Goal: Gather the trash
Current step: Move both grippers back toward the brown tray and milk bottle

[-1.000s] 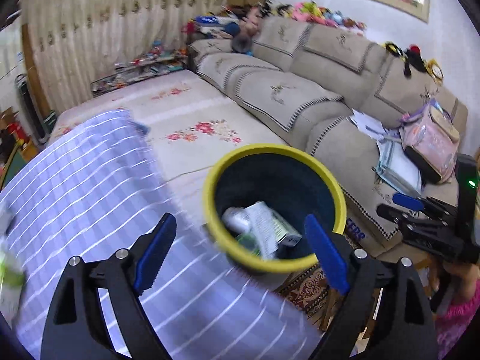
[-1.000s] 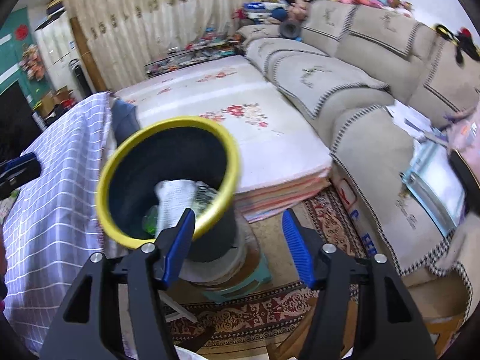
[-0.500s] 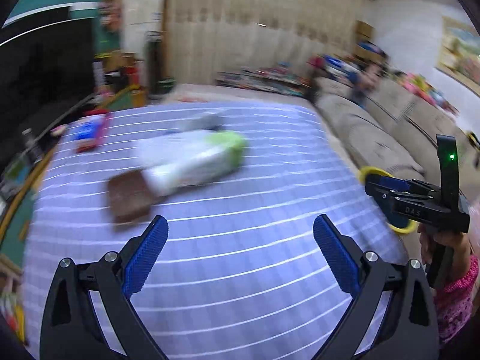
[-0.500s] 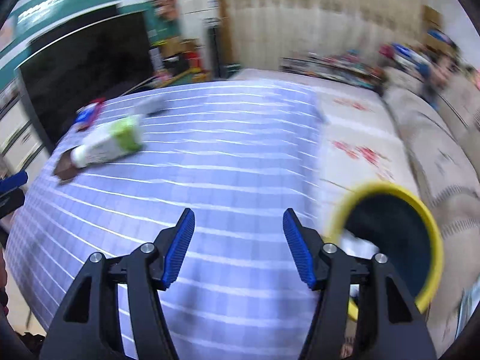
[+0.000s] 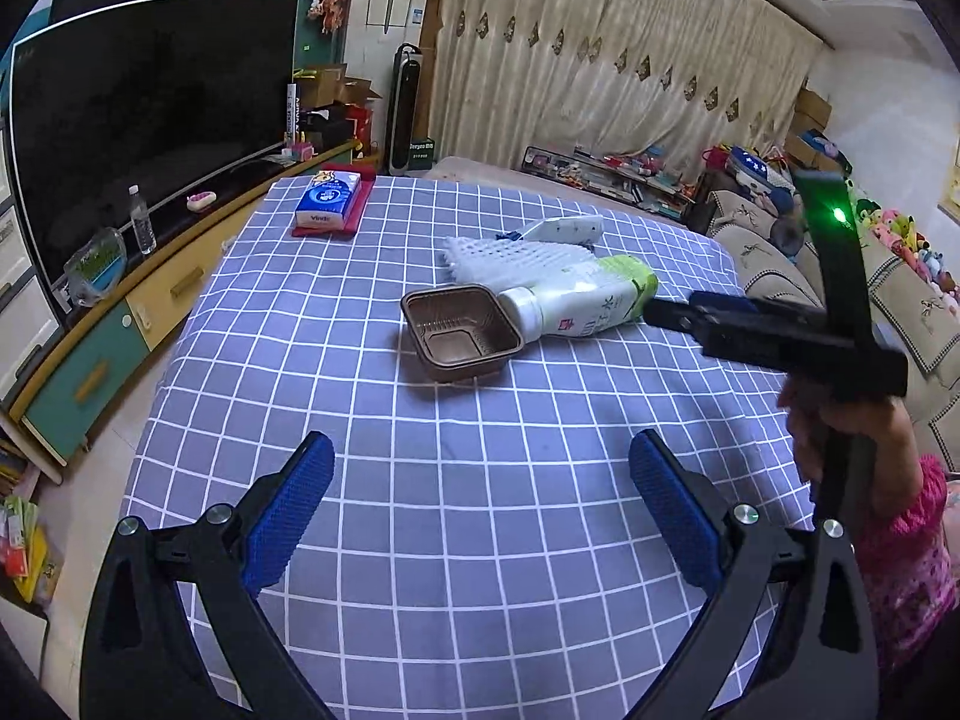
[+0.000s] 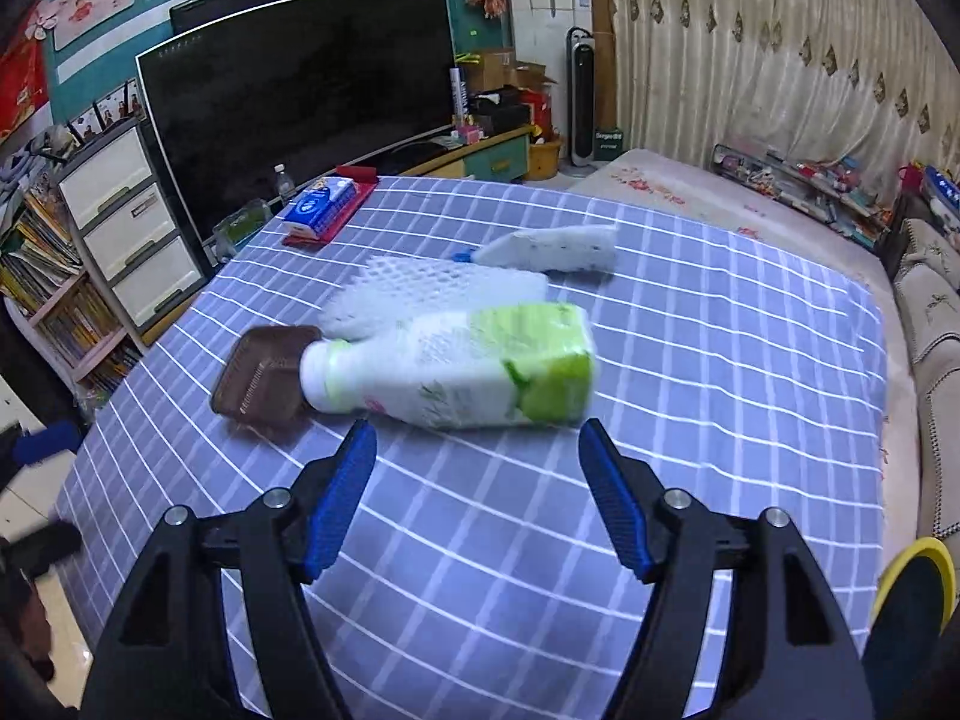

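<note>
— Fingers first: how do they stand?

— Both pairs are spread wide with nothing between them. The left gripper (image 5: 480, 510) hangs over the near part of the table (image 5: 480, 600), which wears a blue cloth checked with white lines. The right gripper (image 6: 477, 498) is over the same cloth, its blue-padded fingers (image 6: 339, 498) just short of the trash.

— What lies closest to them?

— A white plastic bottle with a green label (image 6: 447, 366), on its side near the middle of the table, its capped neck touching a brown square plastic tray (image 6: 261, 375). From the left wrist view the bottle (image 5: 576, 303) lies just right of the tray (image 5: 459, 330), with the right gripper's black body beside its base.

— And behind those?

— A white foam mesh sleeve (image 5: 510, 255) lies against the far side of the bottle, and past it a white speckled wrapper (image 6: 555, 249) towards the far edge.

— Anything else on the table?

— A blue tissue pack (image 5: 329, 199) on a red flat base at the far left corner.

— Where is the bin?

— A yellow-rimmed dark bin (image 6: 915, 600) sits off the right edge of the table, low in the right wrist view.
</note>
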`<state>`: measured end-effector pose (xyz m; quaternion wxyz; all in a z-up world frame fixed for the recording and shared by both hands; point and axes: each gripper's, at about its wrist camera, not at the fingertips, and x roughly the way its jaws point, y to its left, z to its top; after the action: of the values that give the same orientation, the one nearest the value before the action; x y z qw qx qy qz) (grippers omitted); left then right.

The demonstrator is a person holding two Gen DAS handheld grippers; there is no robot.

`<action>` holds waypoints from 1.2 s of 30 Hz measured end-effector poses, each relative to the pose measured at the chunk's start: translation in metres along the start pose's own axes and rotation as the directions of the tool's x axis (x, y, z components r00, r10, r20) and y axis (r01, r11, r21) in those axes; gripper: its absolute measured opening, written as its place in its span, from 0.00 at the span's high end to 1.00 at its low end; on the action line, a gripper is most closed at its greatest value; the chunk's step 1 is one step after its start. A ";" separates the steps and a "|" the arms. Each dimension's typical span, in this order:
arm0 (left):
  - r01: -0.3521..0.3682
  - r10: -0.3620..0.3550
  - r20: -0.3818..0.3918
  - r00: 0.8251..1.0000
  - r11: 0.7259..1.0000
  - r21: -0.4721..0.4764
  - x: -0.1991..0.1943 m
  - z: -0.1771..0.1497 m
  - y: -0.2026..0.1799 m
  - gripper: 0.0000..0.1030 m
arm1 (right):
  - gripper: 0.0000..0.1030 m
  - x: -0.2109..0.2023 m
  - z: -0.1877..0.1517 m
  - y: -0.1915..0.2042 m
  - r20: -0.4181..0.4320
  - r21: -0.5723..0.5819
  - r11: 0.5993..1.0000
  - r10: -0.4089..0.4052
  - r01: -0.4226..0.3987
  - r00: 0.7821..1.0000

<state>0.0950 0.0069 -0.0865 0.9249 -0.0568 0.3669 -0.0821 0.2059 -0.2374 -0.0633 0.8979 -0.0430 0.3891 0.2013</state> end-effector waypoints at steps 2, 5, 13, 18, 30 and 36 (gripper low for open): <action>-0.009 0.009 0.002 1.000 1.000 -0.008 -0.001 -0.001 0.004 0.06 | 0.35 -0.003 0.001 0.014 0.006 -0.031 0.999 0.018 -0.018 1.000; -0.018 0.019 0.008 1.000 1.000 -0.023 -0.008 -0.001 0.009 0.06 | 0.35 0.002 0.002 0.049 0.012 -0.105 0.993 0.063 -0.061 0.998; -0.176 0.188 0.099 0.977 0.977 -0.119 -0.070 0.005 0.073 0.06 | 0.35 0.021 -0.006 0.103 -0.036 -0.169 0.973 0.155 -0.159 0.987; -0.269 0.296 0.124 0.947 0.943 -0.195 -0.095 0.001 0.113 0.06 | 0.36 0.033 -0.008 0.123 -0.077 -0.170 0.973 0.148 -0.159 0.986; -0.243 0.274 0.123 0.954 0.945 -0.221 -0.103 -0.014 0.137 0.06 | 0.36 0.064 -0.010 0.127 -0.140 -0.101 0.988 0.100 -0.115 0.985; -0.225 0.252 0.108 0.962 0.950 -0.215 -0.097 -0.016 0.136 0.06 | 0.36 0.081 0.001 0.124 -0.115 -0.072 0.996 0.044 -0.053 0.992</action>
<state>0.0293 0.1580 -0.0555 0.9400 -0.1103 0.3147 0.0719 0.2076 -0.0966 -0.1109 0.8669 -0.0785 0.4327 0.2348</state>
